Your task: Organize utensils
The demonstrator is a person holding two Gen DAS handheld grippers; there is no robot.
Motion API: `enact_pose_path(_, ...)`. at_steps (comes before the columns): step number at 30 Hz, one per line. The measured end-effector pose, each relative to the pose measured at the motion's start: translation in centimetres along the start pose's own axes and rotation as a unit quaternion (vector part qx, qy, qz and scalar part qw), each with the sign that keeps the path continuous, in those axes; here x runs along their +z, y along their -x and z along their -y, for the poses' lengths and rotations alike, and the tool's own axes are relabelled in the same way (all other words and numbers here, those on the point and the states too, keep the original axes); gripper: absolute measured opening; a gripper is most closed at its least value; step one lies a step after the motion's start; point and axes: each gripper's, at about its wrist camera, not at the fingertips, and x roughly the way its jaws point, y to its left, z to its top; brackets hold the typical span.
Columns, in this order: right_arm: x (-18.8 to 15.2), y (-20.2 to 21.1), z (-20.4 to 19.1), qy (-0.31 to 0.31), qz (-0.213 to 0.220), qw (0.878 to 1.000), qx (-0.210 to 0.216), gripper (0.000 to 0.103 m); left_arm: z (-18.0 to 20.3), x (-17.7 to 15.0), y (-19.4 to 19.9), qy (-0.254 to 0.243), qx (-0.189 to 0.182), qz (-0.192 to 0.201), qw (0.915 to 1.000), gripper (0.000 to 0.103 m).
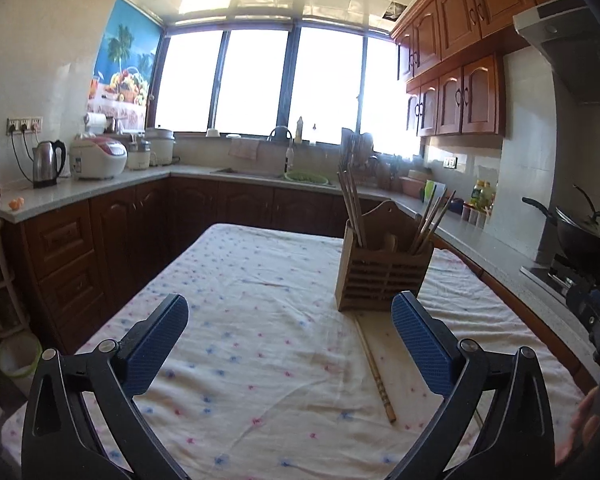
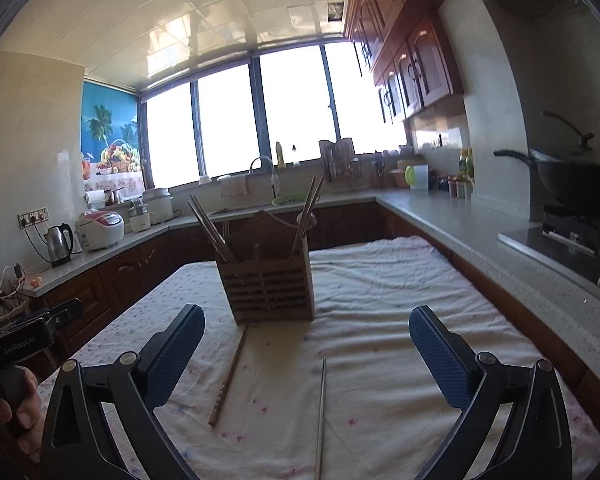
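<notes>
hovering over the table, left gripper (image 1: 290, 332) and right gripper (image 2: 307, 344) both spread wide, empty; wooden chopstick (image 2: 229, 378) and metal chopstick (image 2: 321, 412) lie on cloth (image 2: 380, 320) before wooden holder (image 2: 270, 286); risk: thin sticks rolling or slipping from pads, bumping holder over

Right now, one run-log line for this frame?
left gripper: open, empty | right gripper: open, empty | slatted wooden utensil holder: holds chopsticks | loose: bamboo chopstick, thin metal chopstick on tablecloth
</notes>
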Motion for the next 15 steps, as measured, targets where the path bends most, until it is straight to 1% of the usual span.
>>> enact_pose_path(2,0.1,1.1,-0.3,0.017,0.037,0.999,-0.010,0.103,0.5,-0.4,-0.2,-0.017,0.005,-0.003,0.9998,0.103)
enact_pose_path(3,0.0,1.4,-0.4,0.021,0.043,0.999,-0.013,0.103,0.7,-0.7,-0.4,-0.023,0.005,-0.010,0.9997,0.103)
enact_pose_path(5,-0.6,1.2,-0.3,0.021,0.035,0.999,-0.009,0.103,0.8,-1.5,-0.7,-0.024,0.002,-0.022,0.9995,0.103)
enact_pose_path(11,-3.2,0.3,0.1,0.009,-0.004,1.000,-0.013,0.103,1.6,-3.9,-0.7,-0.041,0.010,-0.038,0.9984,0.103)
enact_pose_path(15,-4.1,0.5,0.1,0.004,-0.017,1.000,-0.005,0.103,1.8,-5.0,-0.9,-0.049,0.016,-0.051,0.9974,0.103)
